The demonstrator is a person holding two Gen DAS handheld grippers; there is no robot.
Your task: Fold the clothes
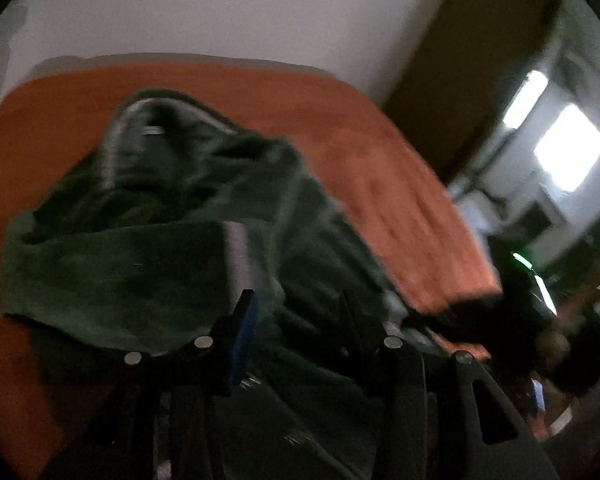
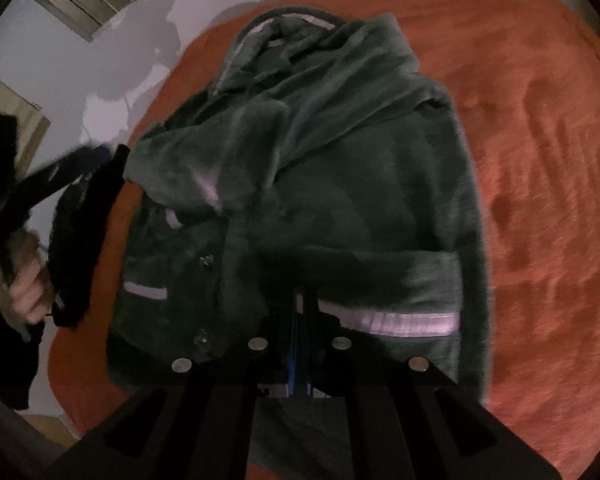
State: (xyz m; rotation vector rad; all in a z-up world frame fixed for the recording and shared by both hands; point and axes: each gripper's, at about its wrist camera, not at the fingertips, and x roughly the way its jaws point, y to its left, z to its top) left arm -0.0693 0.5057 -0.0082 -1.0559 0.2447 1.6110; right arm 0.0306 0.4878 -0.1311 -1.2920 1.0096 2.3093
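Green fleece jacket lies on the orange bed cover, collar toward 12 o'clock, hem toward 6; one sleeve, pale band at the cuff, is folded across the chest toward 9 o'clock; the other sleeve lies across the lower body, its pale cuff band near 5 o'clock. Your right gripper has its fingers fully shut at the hem; whether cloth is pinched between them you cannot tell. Your left gripper stands partly open over the jacket, nothing between its fingers. Judged step: sleeves in, body fold pending. Next move calls for both grippers on the hem, then carry it toward the collar.
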